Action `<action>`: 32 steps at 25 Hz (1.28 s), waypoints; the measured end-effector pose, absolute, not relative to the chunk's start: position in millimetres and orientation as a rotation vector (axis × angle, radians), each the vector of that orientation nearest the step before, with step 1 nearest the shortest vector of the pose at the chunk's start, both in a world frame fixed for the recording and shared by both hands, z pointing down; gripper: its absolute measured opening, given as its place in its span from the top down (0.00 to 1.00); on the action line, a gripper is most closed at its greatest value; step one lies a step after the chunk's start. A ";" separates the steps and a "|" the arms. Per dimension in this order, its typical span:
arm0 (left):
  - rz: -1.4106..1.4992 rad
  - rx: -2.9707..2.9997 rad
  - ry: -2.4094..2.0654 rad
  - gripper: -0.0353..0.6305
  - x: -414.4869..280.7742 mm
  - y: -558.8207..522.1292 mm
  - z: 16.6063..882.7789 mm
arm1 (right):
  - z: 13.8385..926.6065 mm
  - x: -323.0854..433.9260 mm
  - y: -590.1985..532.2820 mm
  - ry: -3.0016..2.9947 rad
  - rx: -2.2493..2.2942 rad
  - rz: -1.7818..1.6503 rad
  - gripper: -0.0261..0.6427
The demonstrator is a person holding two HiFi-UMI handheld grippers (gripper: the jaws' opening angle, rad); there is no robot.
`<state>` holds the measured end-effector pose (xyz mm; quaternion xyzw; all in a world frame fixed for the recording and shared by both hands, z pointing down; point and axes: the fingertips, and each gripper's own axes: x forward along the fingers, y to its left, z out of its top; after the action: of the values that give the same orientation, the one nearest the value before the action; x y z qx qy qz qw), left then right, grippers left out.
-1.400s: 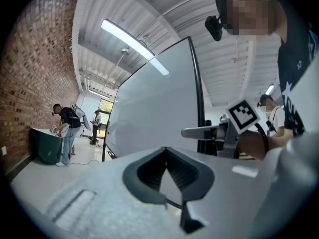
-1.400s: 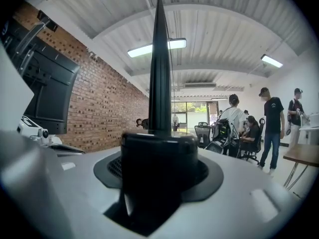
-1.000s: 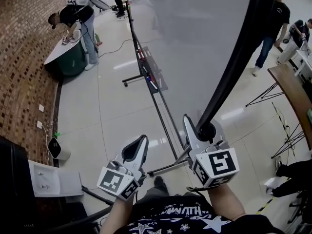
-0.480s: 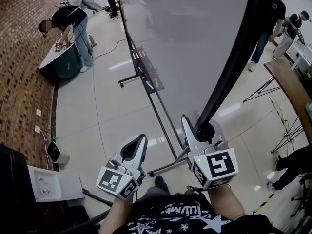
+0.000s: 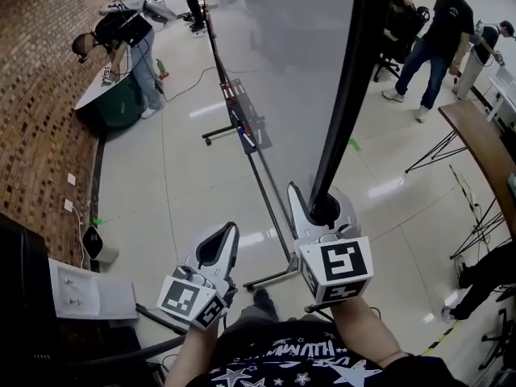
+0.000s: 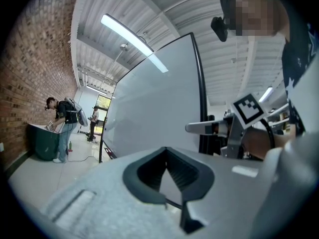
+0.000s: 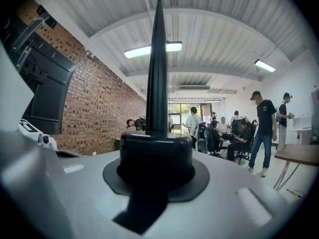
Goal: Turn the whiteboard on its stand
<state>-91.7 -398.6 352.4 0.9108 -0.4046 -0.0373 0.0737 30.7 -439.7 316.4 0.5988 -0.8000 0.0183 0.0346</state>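
Note:
The large whiteboard (image 5: 282,55) stands on its wheeled stand (image 5: 270,188), seen nearly edge-on from above. Its black frame edge (image 5: 355,79) runs down to a rounded lower corner, and my right gripper (image 5: 325,208) is shut on that corner. In the right gripper view the frame edge (image 7: 158,73) rises straight up from between the jaws of the right gripper (image 7: 157,163). My left gripper (image 5: 216,244) hangs lower left of the board, shut and holding nothing. The left gripper view shows the whiteboard (image 6: 154,113) face with the right gripper (image 6: 209,128) at its edge.
A pen tray (image 5: 246,119) with markers runs along the board's lower rail. A person (image 5: 121,35) bends over a green table (image 5: 109,95) by the brick wall (image 5: 40,95). A wooden table (image 5: 484,151) and several people (image 5: 435,31) are on the right.
The board's near edge has swung left in the head view, so the board now looks more edge-on. My right gripper moved left with it. The left gripper stayed almost still.

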 end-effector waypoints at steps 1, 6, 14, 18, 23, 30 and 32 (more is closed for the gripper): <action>-0.110 2.722 -1.235 0.94 -90.9 -393.1 353.9 | 316.8 31.5 -439.7 -2.459 1.842 0.056 0.80; -0.087 2.688 -1.340 0.94 -91.5 -358.9 355.6 | 311.5 27.6 -442.3 -2.470 1.838 0.059 0.80; -0.062 2.652 -1.470 0.94 -99.7 -322.4 342.5 | 312.8 30.1 -438.2 -2.472 1.842 0.061 0.80; -0.106 2.673 -1.452 0.94 -97.8 -311.7 344.7 | 321.8 38.7 -426.2 -2.478 1.836 0.071 0.80; -0.135 2.694 -1.423 0.94 -103.8 -294.8 343.3 | 327.5 46.5 -403.8 -2.482 1.843 0.083 0.80; -0.149 2.707 -1.377 0.94 -114.3 -265.0 339.2 | 324.1 54.7 -370.2 -2.485 1.846 0.086 0.80; -0.155 2.716 -1.351 0.94 -112.3 -255.7 339.0 | 324.2 60.2 -358.0 -2.481 1.850 0.088 0.79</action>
<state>-112.3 -255.7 339.0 0.8930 -0.4442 -0.0511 0.0519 60.2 -358.0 324.2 0.5973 -0.8012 0.0283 0.0227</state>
